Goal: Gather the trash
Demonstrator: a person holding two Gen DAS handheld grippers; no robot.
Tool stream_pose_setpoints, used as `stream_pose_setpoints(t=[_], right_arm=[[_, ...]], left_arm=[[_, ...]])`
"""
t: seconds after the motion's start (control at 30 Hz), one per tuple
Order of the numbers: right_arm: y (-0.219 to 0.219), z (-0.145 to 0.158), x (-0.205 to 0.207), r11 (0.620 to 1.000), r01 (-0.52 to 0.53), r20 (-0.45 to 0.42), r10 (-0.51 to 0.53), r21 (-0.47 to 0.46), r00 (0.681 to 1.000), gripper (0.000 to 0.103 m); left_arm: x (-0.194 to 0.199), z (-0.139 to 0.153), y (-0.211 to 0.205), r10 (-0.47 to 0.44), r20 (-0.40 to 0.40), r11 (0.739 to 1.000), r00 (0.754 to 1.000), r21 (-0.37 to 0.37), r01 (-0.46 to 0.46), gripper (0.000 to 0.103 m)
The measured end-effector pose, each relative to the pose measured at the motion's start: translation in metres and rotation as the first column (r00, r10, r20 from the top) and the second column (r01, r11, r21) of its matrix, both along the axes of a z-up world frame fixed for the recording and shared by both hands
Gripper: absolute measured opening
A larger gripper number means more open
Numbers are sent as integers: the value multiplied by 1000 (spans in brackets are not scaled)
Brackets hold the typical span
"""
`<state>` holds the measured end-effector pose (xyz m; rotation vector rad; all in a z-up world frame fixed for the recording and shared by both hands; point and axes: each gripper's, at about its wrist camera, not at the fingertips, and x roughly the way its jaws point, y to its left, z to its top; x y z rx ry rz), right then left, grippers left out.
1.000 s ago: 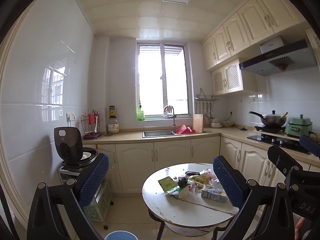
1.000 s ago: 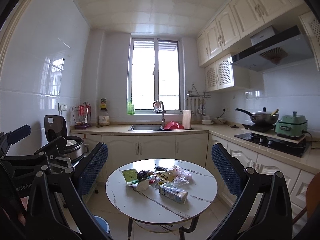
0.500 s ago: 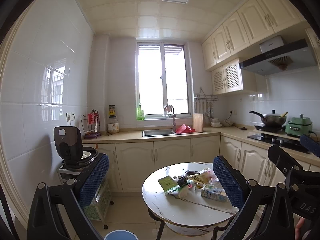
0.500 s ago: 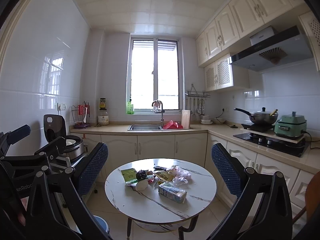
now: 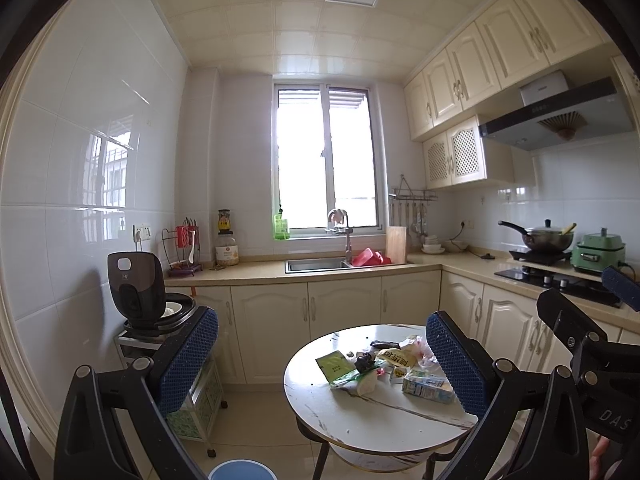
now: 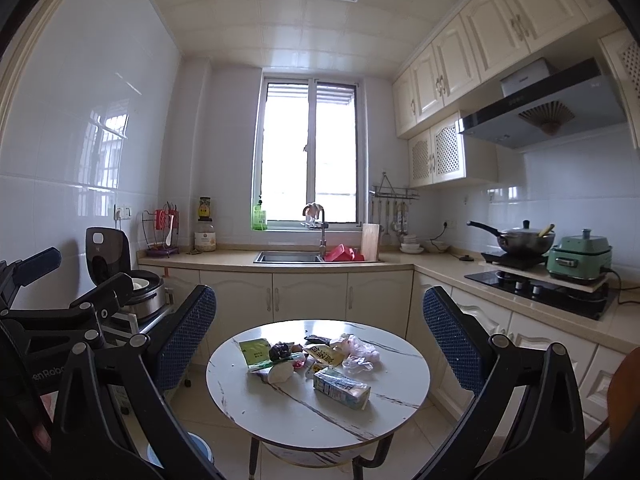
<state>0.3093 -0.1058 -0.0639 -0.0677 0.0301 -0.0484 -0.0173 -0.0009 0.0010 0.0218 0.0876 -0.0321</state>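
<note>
A round white marble table [image 6: 320, 420] [image 5: 372, 420] holds a pile of trash: a green packet [image 6: 254, 351] [image 5: 333, 364], a drink carton [image 6: 341, 388] [image 5: 426, 386], a yellow wrapper [image 6: 323, 354] [image 5: 396, 358], a clear plastic bag [image 6: 360, 354], a dark lump [image 6: 280, 350] and a white crumpled piece [image 6: 281, 373]. A blue bin [image 5: 240, 470] [image 6: 176, 454] stands on the floor left of the table. My left gripper [image 5: 322, 356] and my right gripper [image 6: 320, 336] are both open and empty, held well back from the table.
Cream cabinets and a counter with a sink [image 6: 288, 257] run along the back wall. A stove with a pan [image 6: 524, 240] and a green cooker [image 6: 580, 260] is on the right. A rice cooker on a trolley [image 5: 148, 304] stands at the left wall.
Both grippers have drifted very slightly; the view is nearly the same. Nothing on the table has moved.
</note>
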Motion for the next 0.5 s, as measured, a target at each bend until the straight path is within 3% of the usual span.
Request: stream_pose_setpoints(t=[0.3, 0.5], right_arm=[[-3, -3, 10, 999, 7, 0, -7, -31, 1000, 103], [-14, -18, 42, 1000, 5, -41, -5, -23, 999, 103]], left_arm=[[17, -5, -5, 2, -13, 1000, 1000, 16, -1, 102], [61, -21, -14, -25, -65, 999, 998, 21, 26, 102]])
